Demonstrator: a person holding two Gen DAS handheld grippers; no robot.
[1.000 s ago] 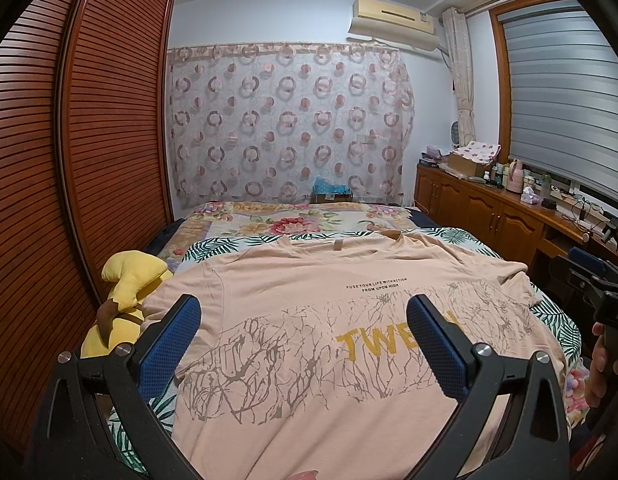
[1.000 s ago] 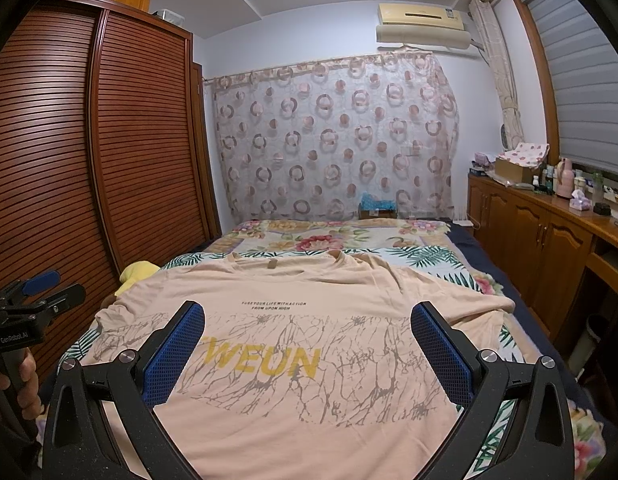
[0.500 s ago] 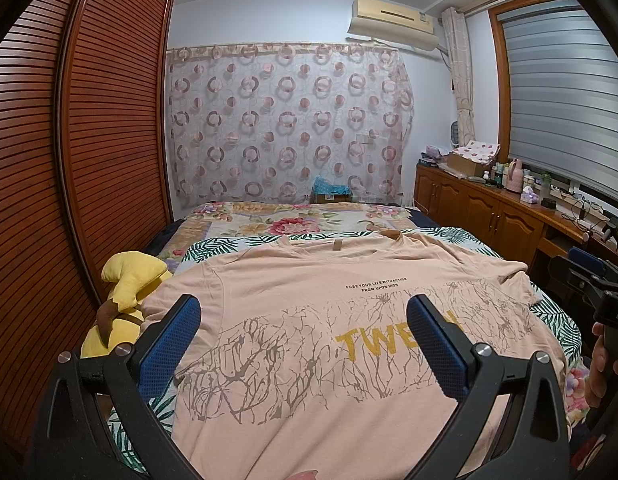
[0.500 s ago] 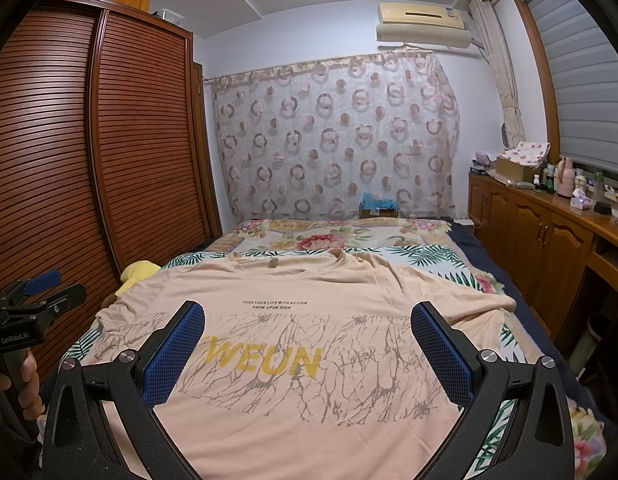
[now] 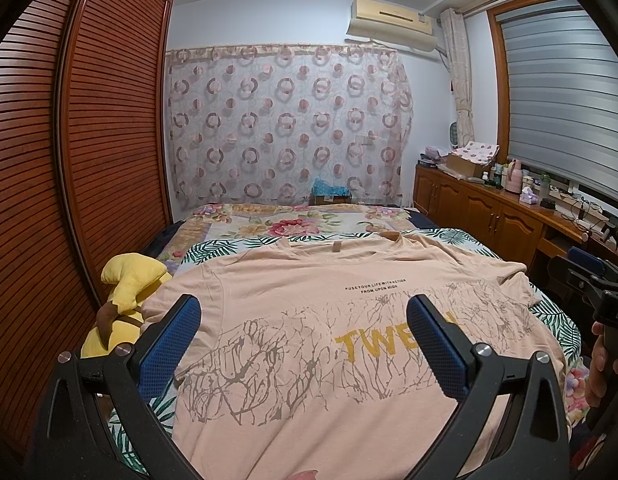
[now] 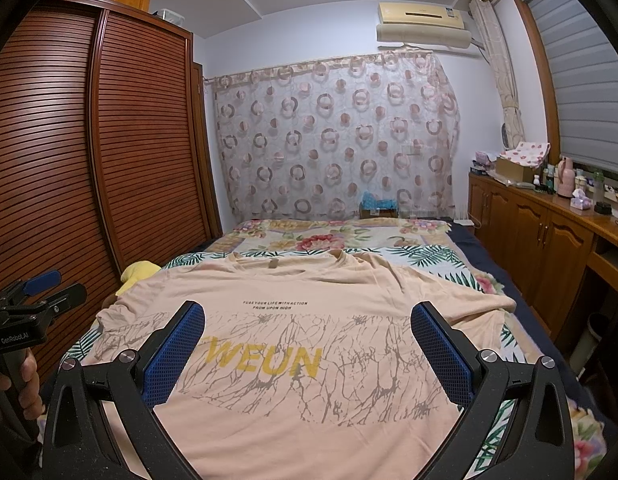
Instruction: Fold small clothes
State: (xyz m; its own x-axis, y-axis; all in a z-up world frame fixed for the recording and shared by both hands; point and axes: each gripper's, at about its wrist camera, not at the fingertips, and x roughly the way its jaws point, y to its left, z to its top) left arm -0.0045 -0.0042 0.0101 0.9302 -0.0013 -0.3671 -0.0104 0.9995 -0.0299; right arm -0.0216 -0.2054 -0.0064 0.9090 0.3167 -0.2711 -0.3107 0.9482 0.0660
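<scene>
1. Bedroom setting: slatted brown wardrobe along 9 o'clock, circle-patterned curtain at 12 o'clock on the far wall, wall air conditioner at 1 o'clock, wooden cabinet counter crowded with small items at 3 o'clock under a shuttered window.
2. Bed with floral and leaf-print cover filling the centre, running from 6 toward 12 o'clock.
3. Yellow plush toy at 9 o'clock of the bed, just beside the wardrobe, its near side touched by the shirt's sleeve edge.
4. Peach T-shirt spread flat, unfolded, print side up on the bed; collar toward 12 o'clock, hem toward 6 o'clock; yellow lettering and grey branch print across the chest; far right sleeve slightly rumpled in the right wrist view.
5. Left gripper held above the shirt's left half, blue-padded fingers spread wide, nothing between them, no visible contact with the cloth.
6. Right gripper held above the shirt's middle and right half, blue pads likewise wide apart and holding nothing.
7. Each tool visible in the other's camera: right one at 3 o'clock of the left wrist view, left one at 9 o'clock of the right wrist view, each with a hand on its handle.
</scene>
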